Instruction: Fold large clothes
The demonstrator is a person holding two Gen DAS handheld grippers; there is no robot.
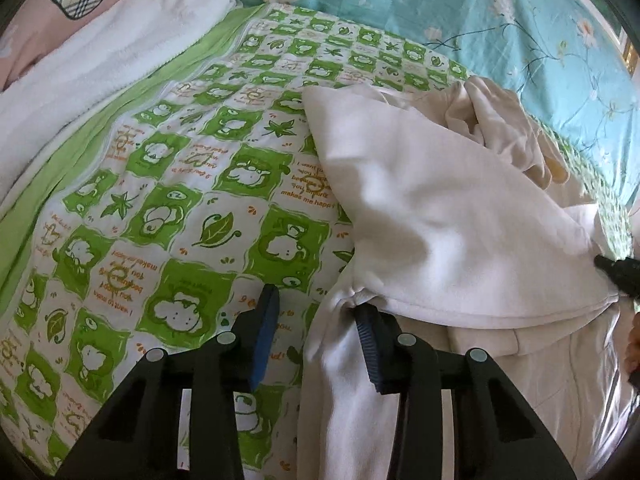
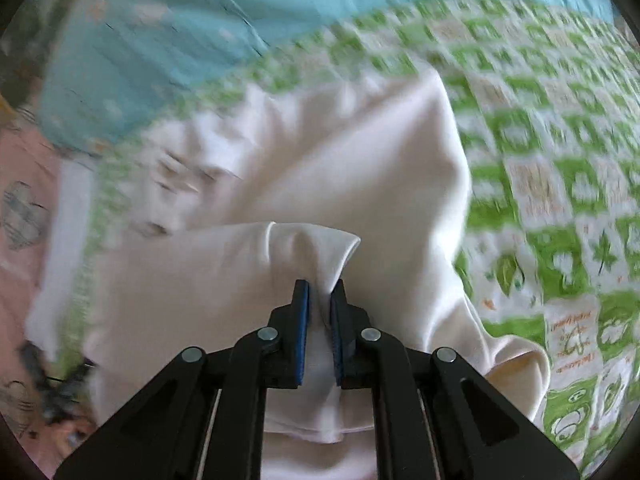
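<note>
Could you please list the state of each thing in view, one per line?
White garment: partly folded, a flap doubled over, lying on the quilt.
Green patterned quilt: spread flat.
Left gripper: jaws apart around the garment's edge.
Right gripper: jaws pinching a garment fold.

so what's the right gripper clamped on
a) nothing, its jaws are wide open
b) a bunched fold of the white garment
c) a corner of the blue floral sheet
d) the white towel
b: in the right wrist view the right gripper has its blue pads pressed on a bunched fold of the white garment.
</note>
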